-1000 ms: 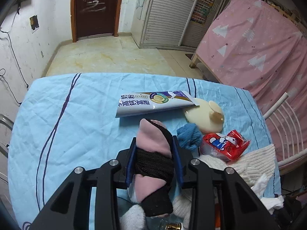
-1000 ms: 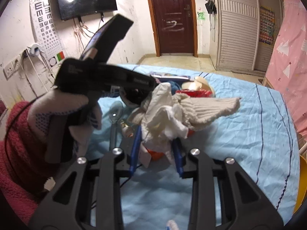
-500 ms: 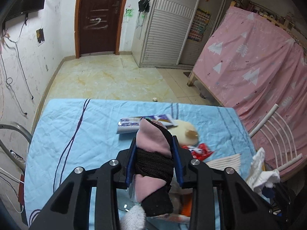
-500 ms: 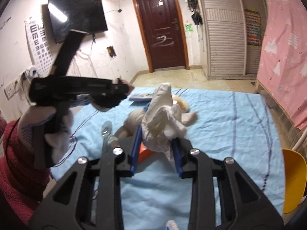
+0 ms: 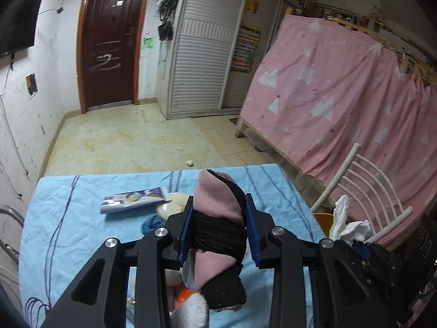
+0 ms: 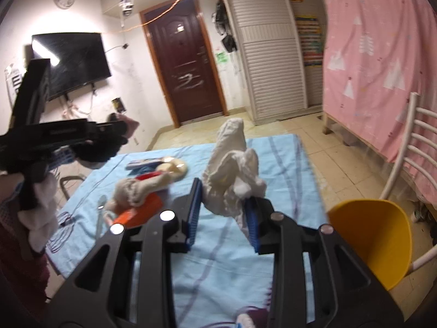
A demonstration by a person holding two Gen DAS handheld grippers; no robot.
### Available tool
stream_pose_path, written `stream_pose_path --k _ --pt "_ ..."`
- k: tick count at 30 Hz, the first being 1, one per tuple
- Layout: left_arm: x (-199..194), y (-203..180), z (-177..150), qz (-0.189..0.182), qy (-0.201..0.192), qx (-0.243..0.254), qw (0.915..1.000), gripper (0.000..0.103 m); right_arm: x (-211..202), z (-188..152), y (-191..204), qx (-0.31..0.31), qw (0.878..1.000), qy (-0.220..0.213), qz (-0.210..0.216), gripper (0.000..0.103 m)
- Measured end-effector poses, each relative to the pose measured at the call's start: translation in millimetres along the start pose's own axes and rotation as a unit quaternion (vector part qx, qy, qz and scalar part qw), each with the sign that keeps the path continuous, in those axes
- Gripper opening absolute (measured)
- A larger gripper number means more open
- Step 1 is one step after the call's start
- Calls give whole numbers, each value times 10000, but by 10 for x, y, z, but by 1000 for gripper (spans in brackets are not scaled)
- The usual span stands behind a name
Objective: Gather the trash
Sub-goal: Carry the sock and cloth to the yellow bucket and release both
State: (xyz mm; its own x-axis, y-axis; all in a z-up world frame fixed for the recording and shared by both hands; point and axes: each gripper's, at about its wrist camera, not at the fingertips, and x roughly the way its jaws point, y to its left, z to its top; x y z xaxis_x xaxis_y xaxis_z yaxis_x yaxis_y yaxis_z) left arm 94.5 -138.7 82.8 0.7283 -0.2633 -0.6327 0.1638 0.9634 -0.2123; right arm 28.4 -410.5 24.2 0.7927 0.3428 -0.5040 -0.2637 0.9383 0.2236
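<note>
The desk (image 6: 286, 164), spread with a pale blue cloth, carries most of what is left to gather, and the yellow bin (image 6: 374, 235) stands just off its right edge beside the white chair (image 6: 409, 142), so the step in hand reads as carrying two held pieces over to that bin. To do it well, bring the right claw (image 6: 222, 216) across the right edge until the crumpled white tissue (image 6: 232, 172) pinched between its blue pads hangs squarely over the bin's mouth, and only then let the pads part; the wad is loose and light, so a release short of the rim would likely drop it on the floor. The left claw (image 5: 220, 227) is closed on a pink and black sock (image 5: 218, 218) that fills the gap between its pads, and it should follow the same path once the right one is clear, so the two do not crowd each other at the rim. Left lying toward the far edge are a printed tube (image 5: 136, 201), a cream lid-like piece (image 6: 174, 168), a red packet (image 6: 147, 176) and an orange scrap (image 6: 139, 213) near the left edge. The right wrist view alone shows the bin's open mouth and the left claw from the side; the left wrist view shows only a sliver of the bin, but gives the tube and a blue yarn ball (image 5: 151, 222) plainly.
</note>
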Motion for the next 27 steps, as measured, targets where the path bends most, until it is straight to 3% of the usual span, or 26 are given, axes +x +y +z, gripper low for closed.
stream_pose_path --k 15,27 --pt "291 -1005 19 -888 57 613 9941 25 -103 -98 -931 325 9957 -67 -868 29" --pt "882 -1882 -56 -1328 469 950 9855 25 137 -280 -1683 710 9864 95 -1480 29"
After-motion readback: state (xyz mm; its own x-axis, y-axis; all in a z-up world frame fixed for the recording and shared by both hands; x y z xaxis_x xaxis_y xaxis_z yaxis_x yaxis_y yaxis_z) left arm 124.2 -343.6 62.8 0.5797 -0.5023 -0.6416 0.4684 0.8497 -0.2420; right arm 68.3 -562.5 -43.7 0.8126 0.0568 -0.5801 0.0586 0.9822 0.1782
